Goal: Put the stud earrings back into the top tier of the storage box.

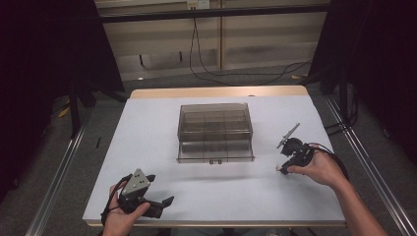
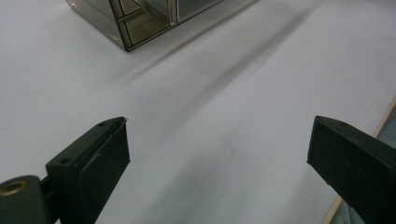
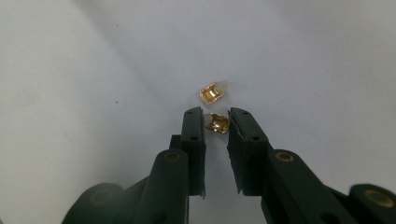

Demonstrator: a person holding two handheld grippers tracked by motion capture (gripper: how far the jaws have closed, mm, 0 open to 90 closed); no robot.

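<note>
A small gold clip (image 3: 217,123) sits between the tips of my right gripper (image 3: 216,115), whose pads press on it from both sides just above the white table. A second gold clip (image 3: 211,93) lies on the sheet just beyond the tips. In the high view my right gripper (image 1: 284,166) is at the table's right side, right of a smoky transparent compartment box (image 1: 215,132). My left gripper (image 1: 162,204) rests near the front left edge, jaws wide apart with nothing between them. Its own view has the box's corner (image 2: 140,21) far ahead.
The white sheet (image 1: 147,147) covers a wooden table top whose edge (image 2: 373,140) runs close by the left gripper's right jaw. Metal rails (image 1: 59,172) flank the table. Cables (image 1: 236,73) lie on the floor behind it.
</note>
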